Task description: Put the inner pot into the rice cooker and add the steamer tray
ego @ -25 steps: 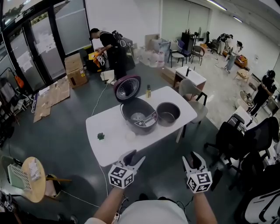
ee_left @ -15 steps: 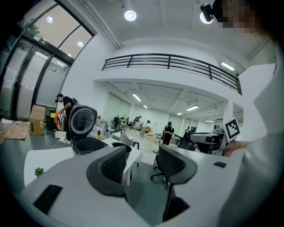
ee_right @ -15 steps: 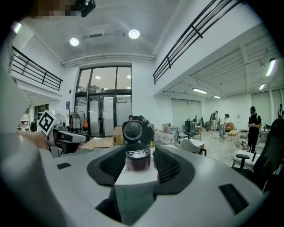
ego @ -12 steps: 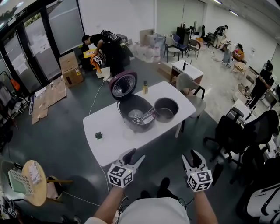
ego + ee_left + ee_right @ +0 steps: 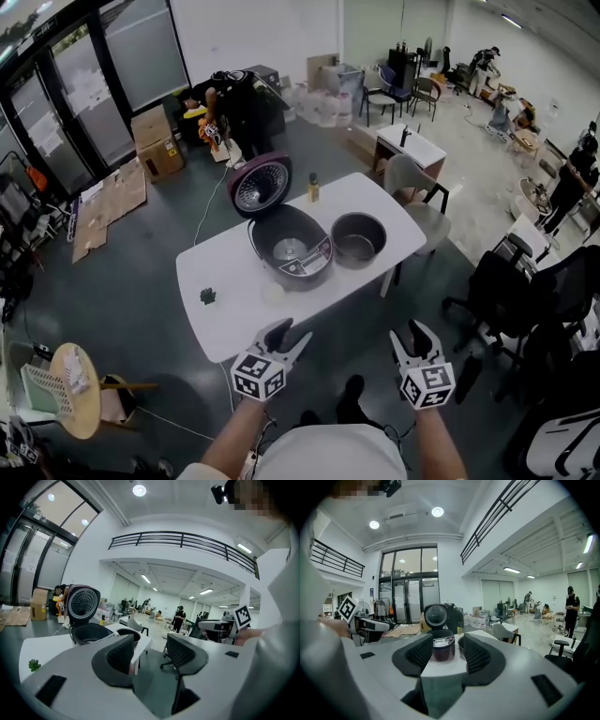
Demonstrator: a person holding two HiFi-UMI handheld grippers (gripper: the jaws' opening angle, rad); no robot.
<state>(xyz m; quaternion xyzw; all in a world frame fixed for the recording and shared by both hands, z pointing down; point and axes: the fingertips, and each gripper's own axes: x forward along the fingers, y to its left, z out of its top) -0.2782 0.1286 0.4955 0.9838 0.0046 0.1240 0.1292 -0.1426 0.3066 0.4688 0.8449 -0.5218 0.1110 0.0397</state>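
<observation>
inner pot (image 5: 359, 239) stands upright on the white table (image 5: 234, 277), just beside the open rice cooker (image 5: 291, 251) and outside it, on the right as the person faces it, well apart from both tools, which hang in the air off the table's near edge. left gripper (image 5: 289, 334) has its jaws apart with nothing between them. right gripper (image 5: 412, 336), beside it and further right, has just been widening its jaws, which stand apart and empty, with the cooker and pot showing far beyond them.

purple rice cooker (image 5: 292, 253), white table (image 5: 230, 298)
</observation>
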